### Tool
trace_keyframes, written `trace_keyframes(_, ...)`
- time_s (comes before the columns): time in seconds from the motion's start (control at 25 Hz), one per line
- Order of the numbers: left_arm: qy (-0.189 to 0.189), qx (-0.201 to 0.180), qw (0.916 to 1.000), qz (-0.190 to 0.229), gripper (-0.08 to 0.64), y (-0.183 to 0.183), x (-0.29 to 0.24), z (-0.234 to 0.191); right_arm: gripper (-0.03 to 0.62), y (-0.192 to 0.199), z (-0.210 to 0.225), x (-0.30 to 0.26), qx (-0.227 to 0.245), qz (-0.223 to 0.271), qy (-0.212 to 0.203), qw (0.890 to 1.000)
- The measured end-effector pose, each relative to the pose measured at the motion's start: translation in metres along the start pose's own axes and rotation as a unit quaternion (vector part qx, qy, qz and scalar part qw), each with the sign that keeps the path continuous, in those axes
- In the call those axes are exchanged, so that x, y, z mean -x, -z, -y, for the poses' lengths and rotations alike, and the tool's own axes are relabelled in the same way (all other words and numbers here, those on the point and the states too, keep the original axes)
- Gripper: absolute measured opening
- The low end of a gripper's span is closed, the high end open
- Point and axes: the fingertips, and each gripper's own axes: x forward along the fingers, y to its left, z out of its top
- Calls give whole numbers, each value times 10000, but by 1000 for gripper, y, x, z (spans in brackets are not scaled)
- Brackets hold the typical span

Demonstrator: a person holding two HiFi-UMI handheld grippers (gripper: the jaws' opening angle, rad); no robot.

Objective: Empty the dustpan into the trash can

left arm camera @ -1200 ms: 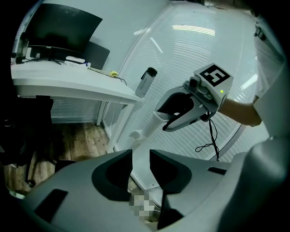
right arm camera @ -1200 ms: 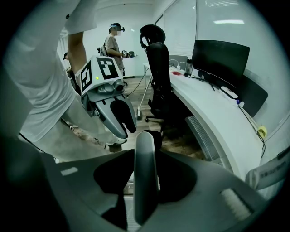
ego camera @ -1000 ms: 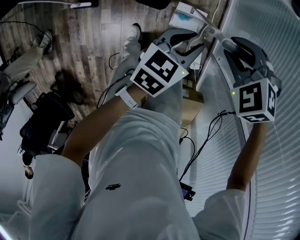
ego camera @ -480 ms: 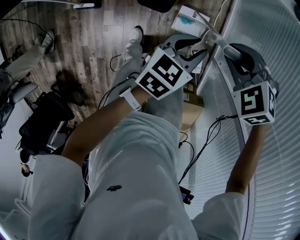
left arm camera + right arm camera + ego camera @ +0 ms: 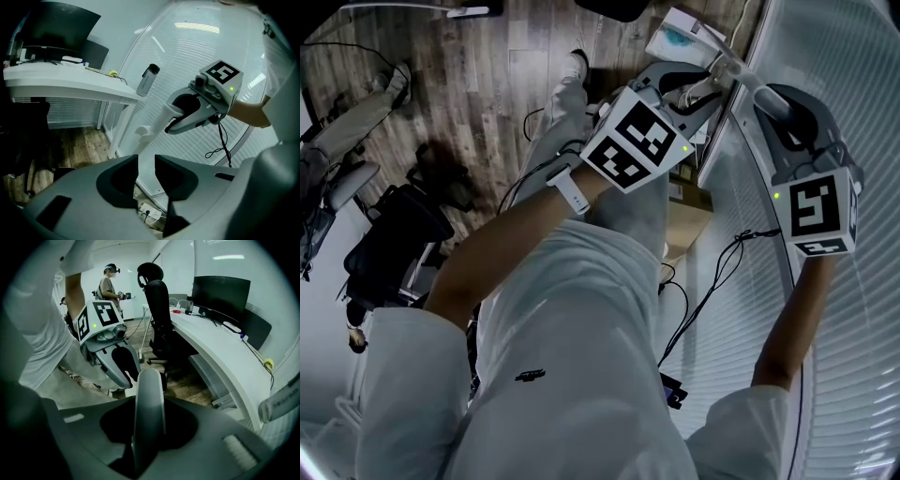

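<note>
The white dustpan point(image 5: 677, 36) lies on the wood floor at the top of the head view, and its long pale handle point(image 5: 739, 73) slants up toward me. My right gripper point(image 5: 761, 92) is shut on that handle point(image 5: 149, 404); its jaws have just been closing around it, and the rod now fills the gap between them. My left gripper point(image 5: 698, 89) hovers just left of the handle, open, with only floor showing between its fingers point(image 5: 123, 168). No trash can shows in any view.
A slatted white wall point(image 5: 844, 309) runs along my right, with a cable point(image 5: 712, 272) and a brown box point(image 5: 684, 220) at its foot. A curved desk point(image 5: 220, 345) carries a monitor point(image 5: 220, 294), with an office chair point(image 5: 157, 310) beside it. Another person point(image 5: 110, 284) stands farther off.
My left gripper has drifted slightly up and right in the head view. The right gripper stays at the handle, and its marker cube has rolled a little.
</note>
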Motion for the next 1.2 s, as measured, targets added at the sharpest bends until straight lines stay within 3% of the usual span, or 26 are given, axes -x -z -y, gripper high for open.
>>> trace_keyframes(0.36,-96,-124,9997,206,104,-16,-5,6,89,-6,0,23,-715,-49,246,9971)
trace_keyframes(1.2,246,-755,9964,302,119,-28,-10,46,91,-22,-33,59,-1858,253,606,9804)
